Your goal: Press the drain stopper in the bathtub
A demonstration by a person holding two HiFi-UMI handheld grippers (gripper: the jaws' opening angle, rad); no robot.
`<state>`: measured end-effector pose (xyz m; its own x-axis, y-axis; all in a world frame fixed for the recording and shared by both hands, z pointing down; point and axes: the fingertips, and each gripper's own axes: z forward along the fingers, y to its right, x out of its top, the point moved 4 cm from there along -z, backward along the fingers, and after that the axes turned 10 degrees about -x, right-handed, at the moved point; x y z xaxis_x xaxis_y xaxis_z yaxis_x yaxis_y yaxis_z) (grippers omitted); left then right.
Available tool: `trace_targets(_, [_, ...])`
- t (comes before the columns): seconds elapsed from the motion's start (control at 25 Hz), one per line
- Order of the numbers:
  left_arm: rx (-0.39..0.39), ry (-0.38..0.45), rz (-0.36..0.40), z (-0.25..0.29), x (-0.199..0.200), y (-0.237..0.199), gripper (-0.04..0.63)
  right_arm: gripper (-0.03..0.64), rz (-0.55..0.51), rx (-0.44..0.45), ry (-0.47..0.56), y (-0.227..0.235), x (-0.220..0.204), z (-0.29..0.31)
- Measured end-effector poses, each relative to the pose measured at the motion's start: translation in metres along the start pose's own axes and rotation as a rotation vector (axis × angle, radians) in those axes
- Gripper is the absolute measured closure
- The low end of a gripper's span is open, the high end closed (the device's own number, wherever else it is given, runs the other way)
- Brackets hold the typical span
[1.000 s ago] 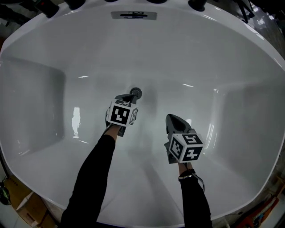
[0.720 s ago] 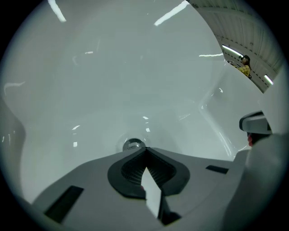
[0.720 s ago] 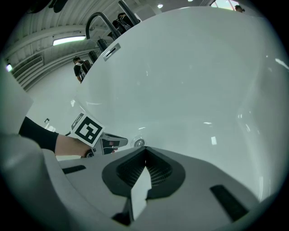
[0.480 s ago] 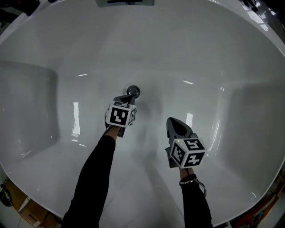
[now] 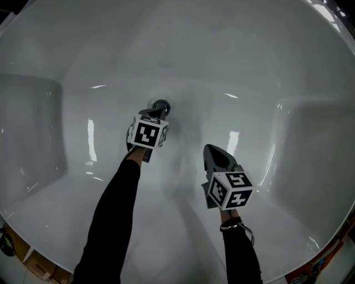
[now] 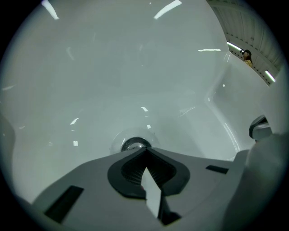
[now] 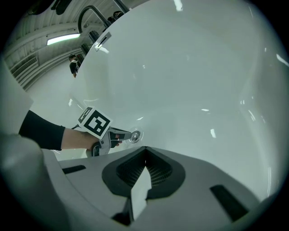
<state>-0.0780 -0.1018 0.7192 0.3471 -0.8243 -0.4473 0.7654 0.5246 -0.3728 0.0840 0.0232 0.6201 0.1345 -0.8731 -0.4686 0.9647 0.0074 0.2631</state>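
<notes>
The round chrome drain stopper (image 5: 161, 104) sits in the floor of the white bathtub (image 5: 183, 50). My left gripper (image 5: 157, 113) is shut, and its tip lies at the stopper's near edge; I cannot tell whether they touch. In the left gripper view the stopper (image 6: 134, 144) shows just beyond the closed tips of the left gripper (image 6: 145, 150). My right gripper (image 5: 209, 148) is shut on nothing and hovers over the tub floor to the right of the stopper. From the right gripper (image 7: 145, 149) I see the left gripper (image 7: 127, 134) pointing at the stopper (image 7: 134, 136).
Moulded ledges rise on the tub's left side (image 5: 30, 127) and right side (image 5: 313, 133). An overflow plate (image 7: 103, 40) sits high on the far wall, with a faucet (image 7: 90, 13) above it. Boxes (image 5: 33, 263) stand outside the near rim.
The head view has dropped lower into the tub, so the overflow plate has left the top edge. Both grippers keep nearly the same places, the left one's tip still at the stopper.
</notes>
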Motion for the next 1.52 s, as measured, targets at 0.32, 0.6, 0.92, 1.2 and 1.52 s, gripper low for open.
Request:
trace_targets(0.32, [0.026,-0.012,-0.009,0.013,-0.004,-0.010,0.592,0.615,0.001,0.007,-0.001,0.001,-0.005,0.006])
trace_targets(0.6, [0.039,-0.039,-0.014,0.022,-0.004,-0.017,0.592,0.615,0.009,0.014,0.004,0.002,-0.007,0.011])
trace_targets(0.92, [0.041,-0.056,-0.006,0.026,-0.003,-0.017,0.591,0.615,0.007,0.025,-0.009,0.000,-0.012,0.019])
trace_targets(1.2, [0.054,-0.039,0.015,0.028,-0.007,-0.017,0.591,0.615,0.004,0.028,-0.019,0.001,-0.011,0.027])
trace_targets(1.52, [0.073,-0.052,0.022,0.032,-0.007,-0.016,0.591,0.616,0.021,0.029,-0.051,0.001,-0.020,0.034])
